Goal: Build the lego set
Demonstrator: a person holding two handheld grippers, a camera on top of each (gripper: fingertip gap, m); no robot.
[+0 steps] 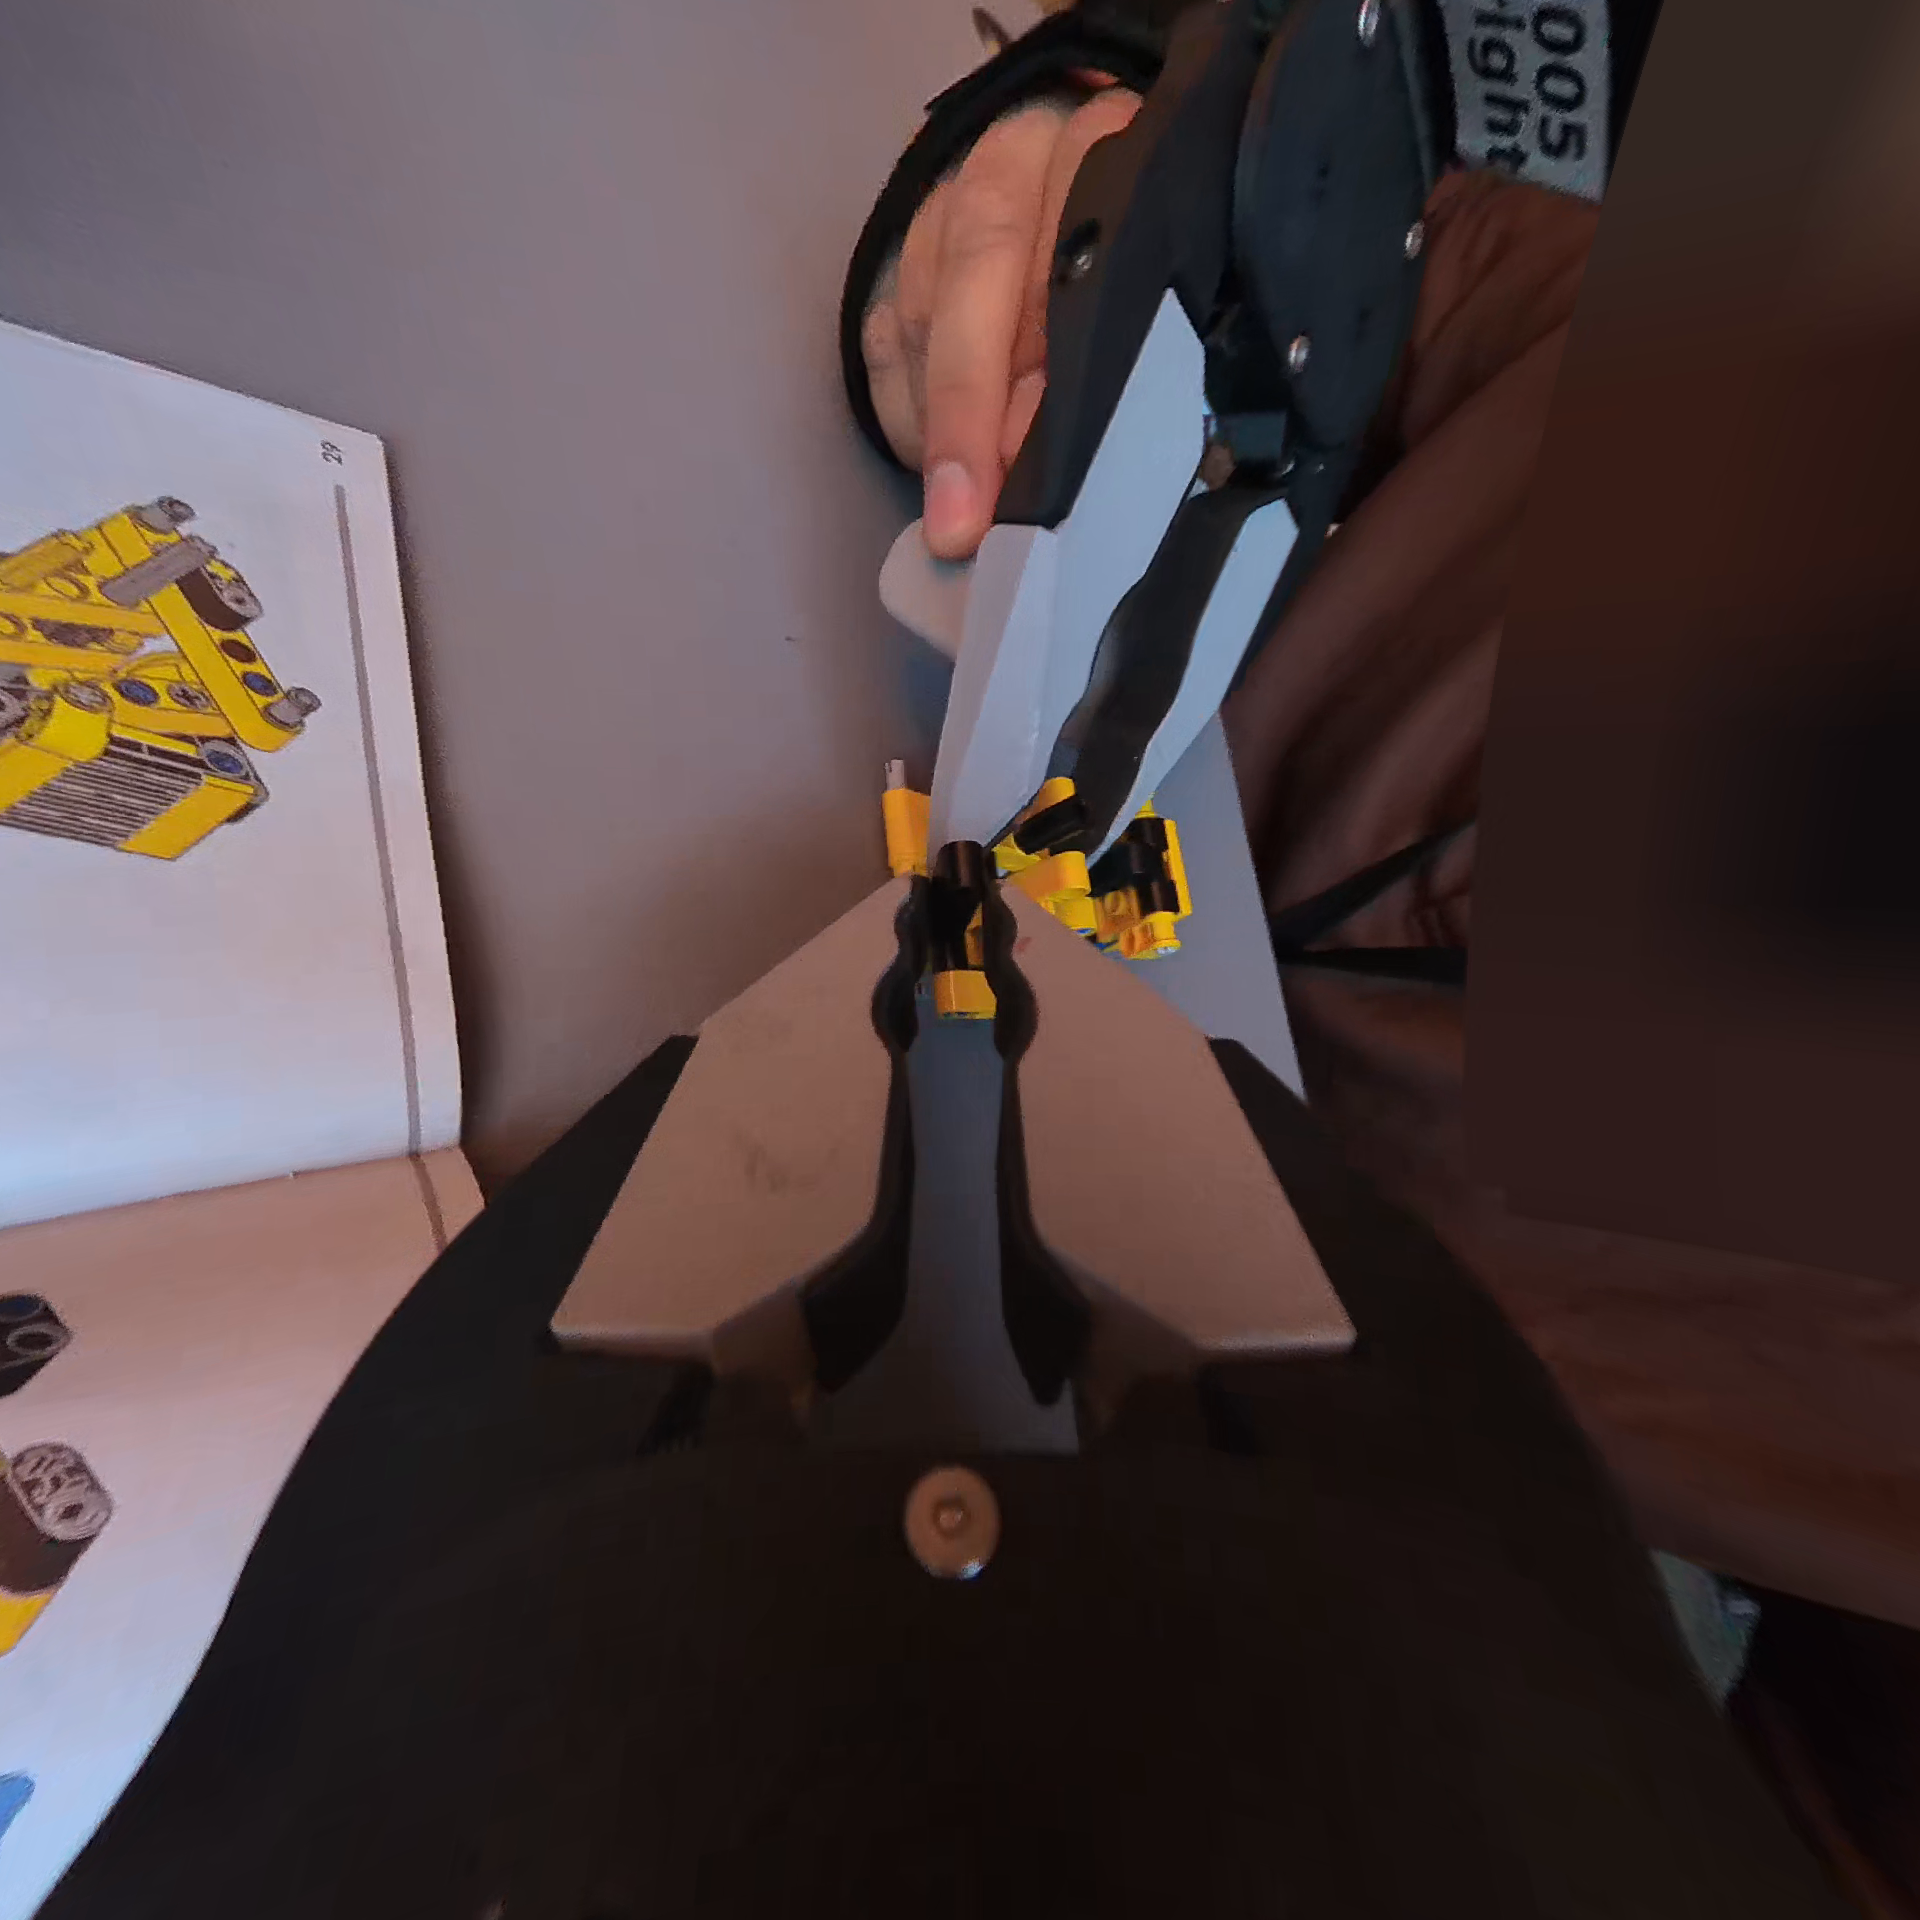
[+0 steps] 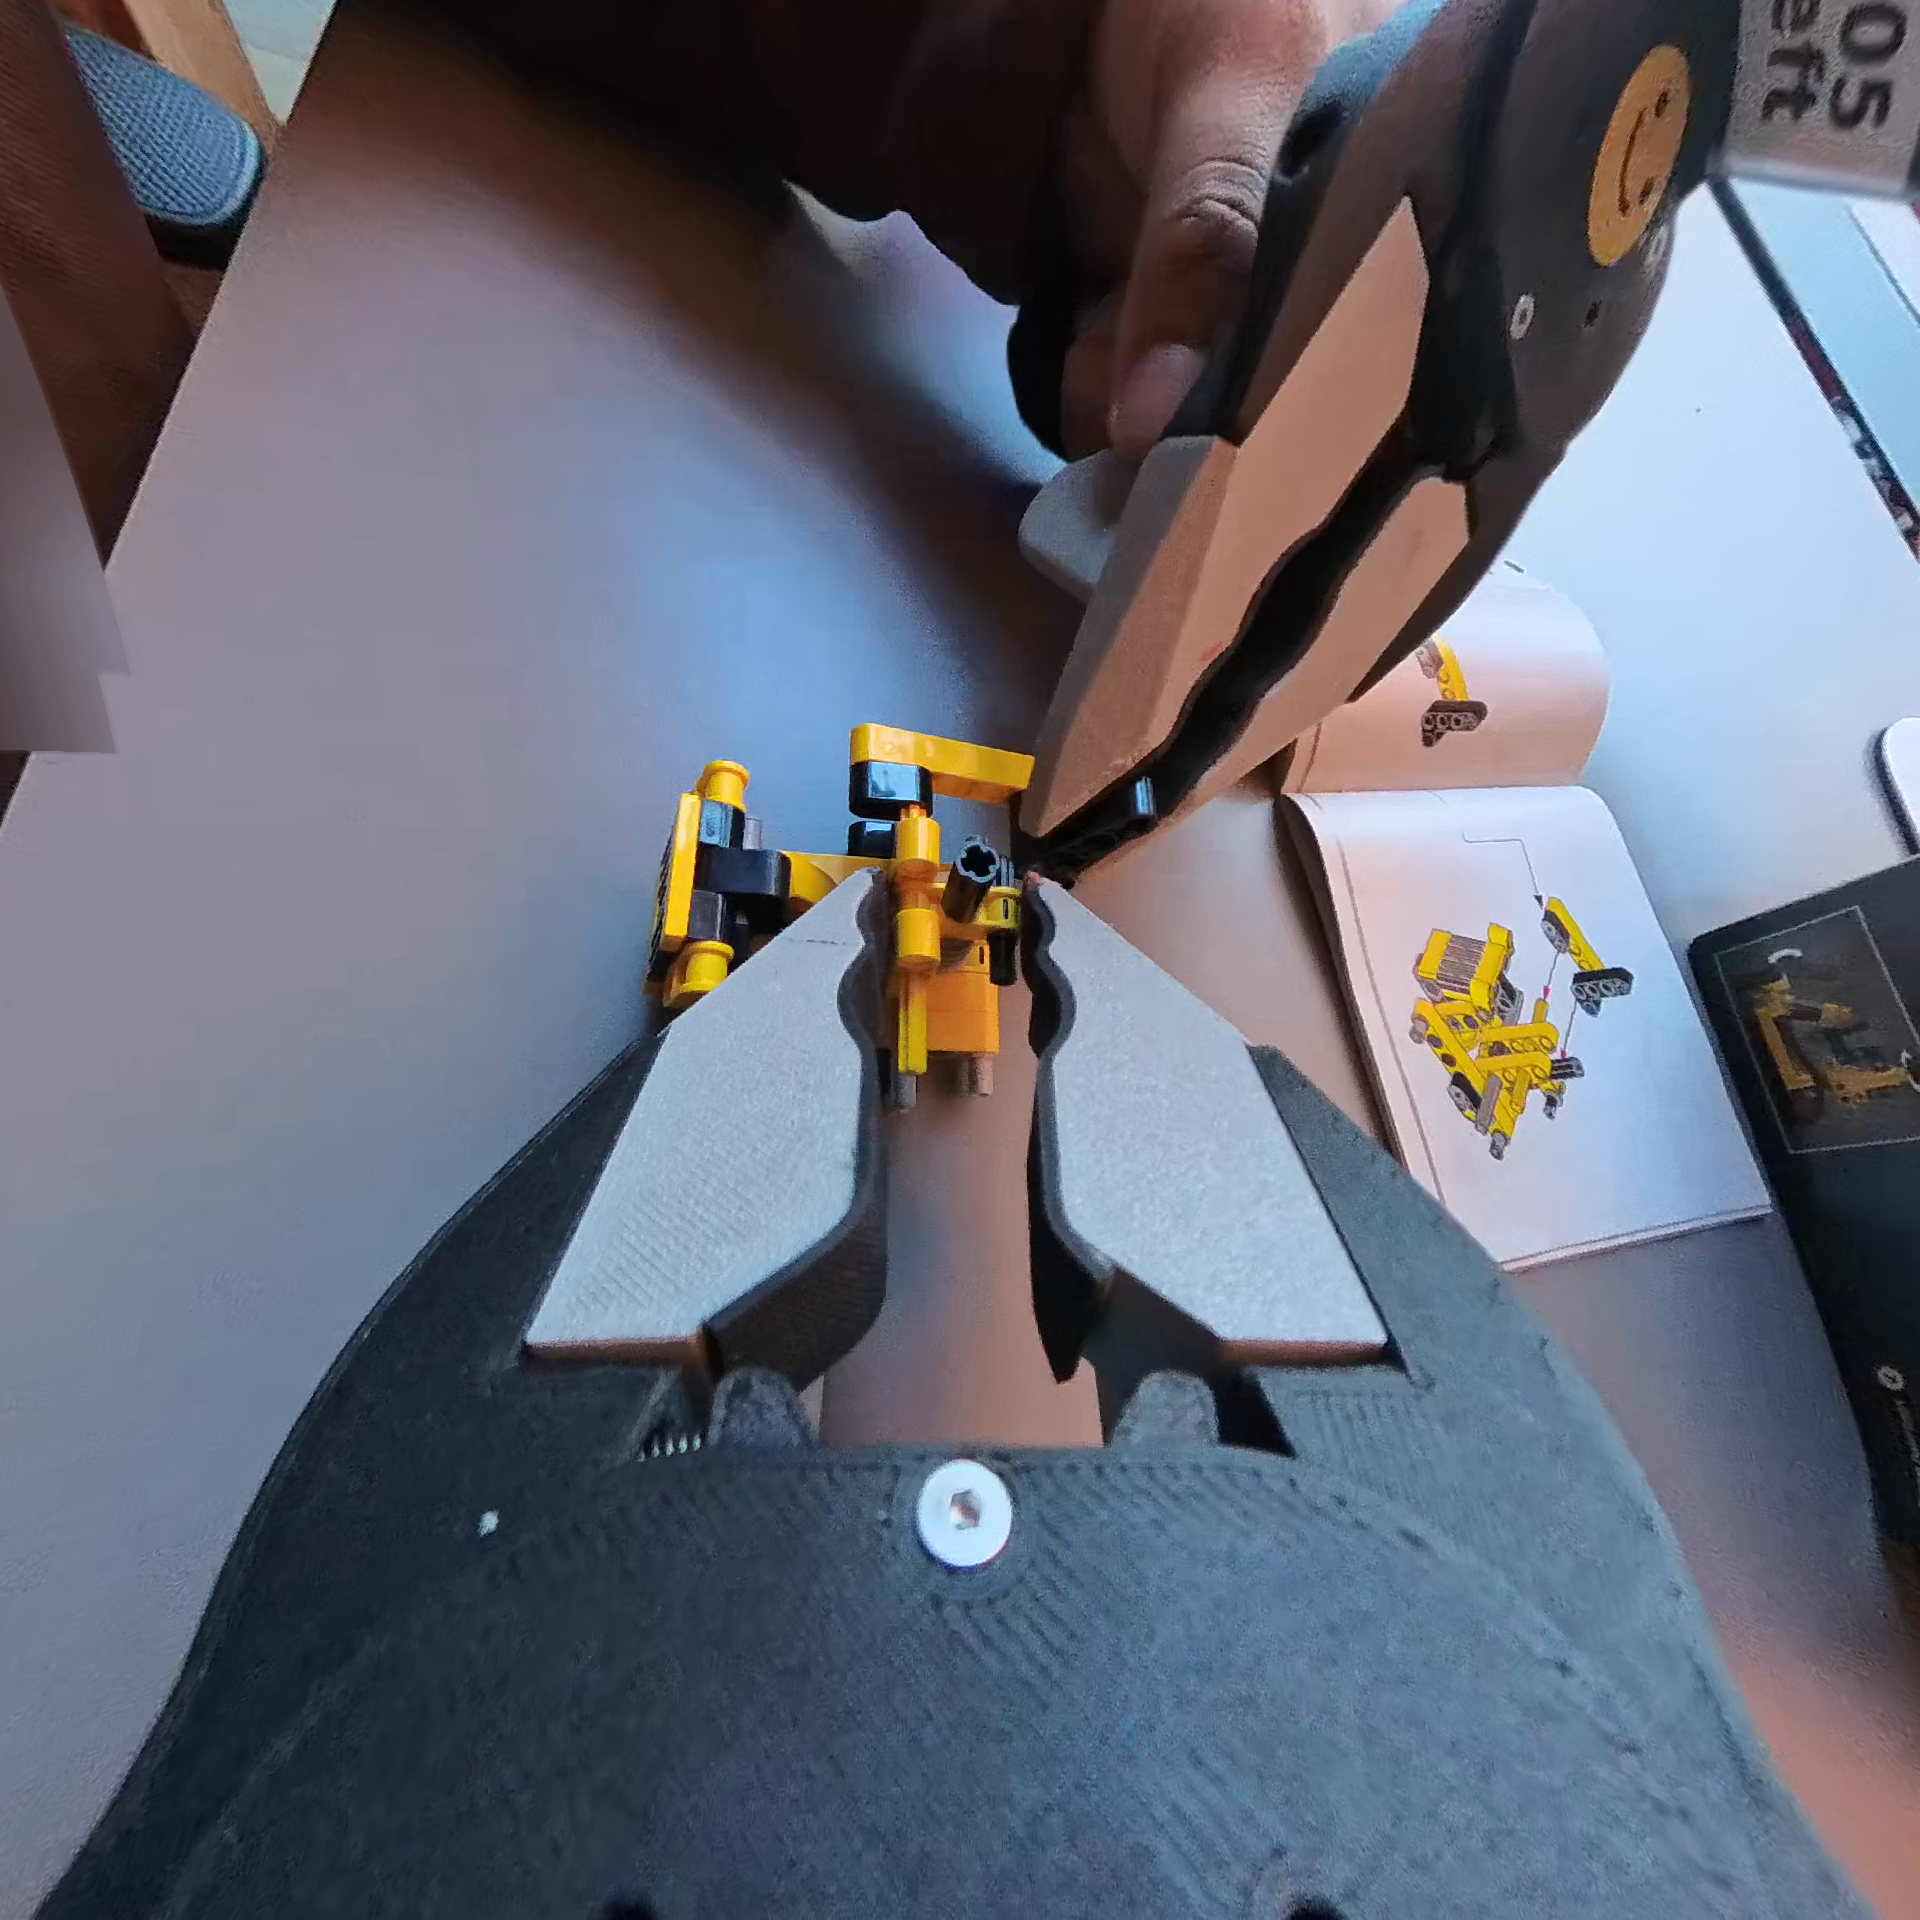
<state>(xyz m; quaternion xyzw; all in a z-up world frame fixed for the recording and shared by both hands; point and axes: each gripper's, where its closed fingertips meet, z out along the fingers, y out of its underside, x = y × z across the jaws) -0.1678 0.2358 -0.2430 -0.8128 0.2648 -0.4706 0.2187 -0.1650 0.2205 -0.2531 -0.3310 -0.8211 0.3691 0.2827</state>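
Observation:
A partly built yellow and black Lego model (image 2: 935, 935) sits between my right gripper's (image 2: 951, 894) grey fingers, which are shut on it just above the table. My left gripper (image 1: 956, 906) is shut on a small black piece with a yellow part (image 1: 958, 935). It holds the piece's tip against the right-hand end of the model. In the right wrist view the left gripper (image 2: 1081, 831) comes down from the upper right with the black piece (image 2: 1117, 808) in it. In the left wrist view the right gripper (image 1: 1039, 821) comes from above, holding the model (image 1: 1132, 894).
An open instruction booklet (image 2: 1538, 1018) lies on the table (image 2: 468, 623) right of the model; it also shows in the left wrist view (image 1: 208, 883). A black box (image 2: 1829, 1091) lies at the right edge. A chair seat (image 2: 156, 156) stands at the far left. The tips of both grippers are at nearly the same place.

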